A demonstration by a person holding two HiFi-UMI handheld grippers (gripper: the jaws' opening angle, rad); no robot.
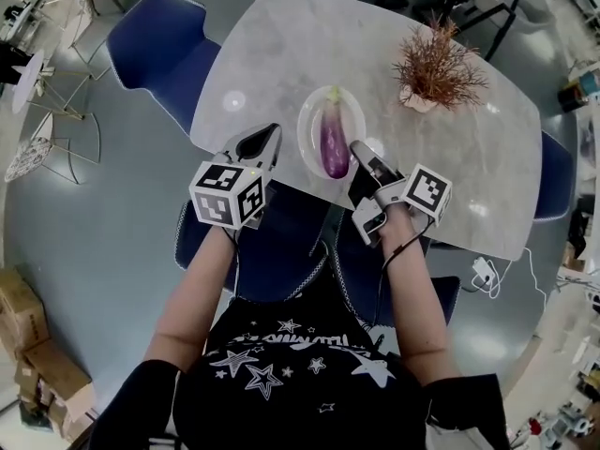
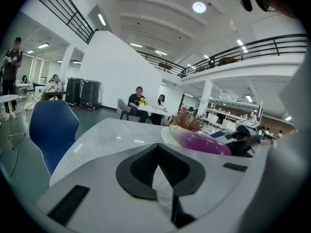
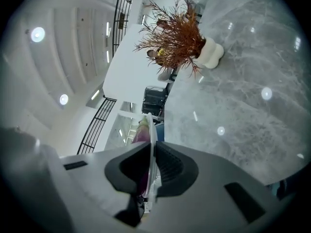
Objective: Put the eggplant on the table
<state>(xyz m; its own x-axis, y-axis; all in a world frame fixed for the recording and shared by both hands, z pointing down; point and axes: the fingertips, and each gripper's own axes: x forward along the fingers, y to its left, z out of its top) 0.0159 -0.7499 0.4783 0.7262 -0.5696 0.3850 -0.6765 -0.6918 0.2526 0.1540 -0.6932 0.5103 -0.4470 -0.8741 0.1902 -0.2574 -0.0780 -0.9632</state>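
Observation:
A purple eggplant (image 1: 333, 142) with a green stem lies on a white plate (image 1: 309, 123) near the front edge of the grey marble table (image 1: 469, 157). My right gripper (image 1: 357, 150) is shut on the plate's near right rim; the right gripper view shows the thin white rim (image 3: 151, 125) pinched between the jaws (image 3: 149, 147), with the eggplant (image 3: 142, 135) just behind it. My left gripper (image 1: 270, 134) sits at the table edge left of the plate, shut and holding nothing. The left gripper view (image 2: 156, 149) shows the eggplant (image 2: 200, 141) ahead to the right.
A dried reddish plant in a white pot (image 1: 433, 68) stands at the table's back right. Blue chairs sit at the far left (image 1: 159, 50), at the right edge (image 1: 555, 176) and under me (image 1: 281, 242). Cardboard boxes (image 1: 23, 331) lie on the floor at lower left.

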